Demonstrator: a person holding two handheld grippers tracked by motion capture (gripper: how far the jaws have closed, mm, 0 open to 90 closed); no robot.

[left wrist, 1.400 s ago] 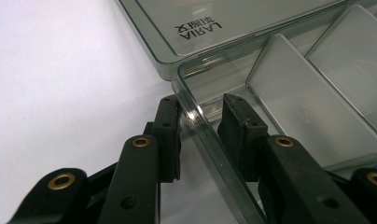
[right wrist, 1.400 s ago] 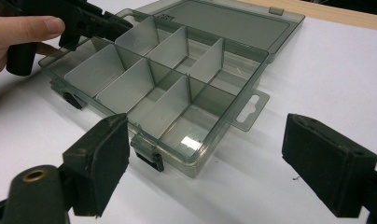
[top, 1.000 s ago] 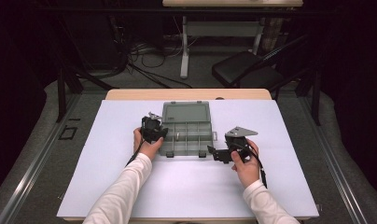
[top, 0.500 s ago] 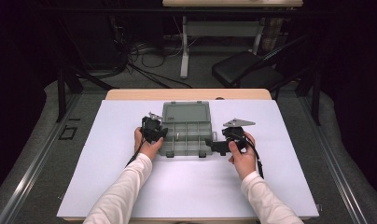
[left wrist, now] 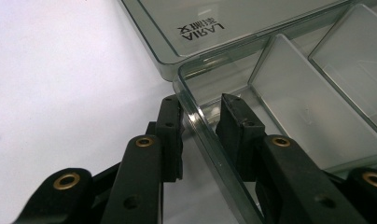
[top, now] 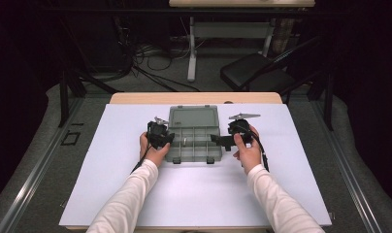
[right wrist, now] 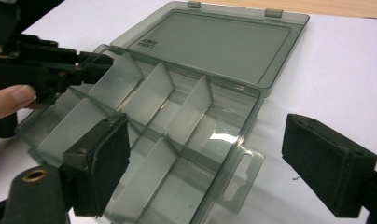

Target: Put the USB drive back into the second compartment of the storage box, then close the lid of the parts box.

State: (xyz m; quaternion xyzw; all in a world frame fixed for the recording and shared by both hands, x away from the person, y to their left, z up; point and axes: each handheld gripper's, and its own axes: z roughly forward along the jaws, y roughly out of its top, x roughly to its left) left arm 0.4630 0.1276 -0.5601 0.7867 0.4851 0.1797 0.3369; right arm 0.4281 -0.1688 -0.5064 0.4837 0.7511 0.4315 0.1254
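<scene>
As seen from above, forearms in white sleeves (top: 131, 204) entering from the near edge of the white mat (top: 194, 194).

Left gripper (top: 166, 141): at the left wall of the organizer box (top: 194, 141), clamped on that wall. Left gripper view: one pad (left wrist: 170, 135) outside the clear wall, the other inside, set in the corner compartment just beside the hinge line; outer pad pressed to the plastic, inner pad close against it.

Right gripper (top: 222, 140): at the right end of the box, jaws spread wide, nothing between the pads. Right gripper view: one pad low over the near-side compartments, the other over bare mat past the hang tab (right wrist: 242, 175); neither touching the box.

Organizer box: smoky clear plastic, open, centred on the mat between the two grippers; tray split by dividers (right wrist: 196, 109), no contents discernible.

Lid (top: 193, 116): folded back flat on the mat beyond the tray, hinged along the far side, lettering on its inner face.

Beyond: wooden table edge (top: 194, 98), then floor cables (top: 150, 58) and a dark chair (top: 257, 70).
</scene>
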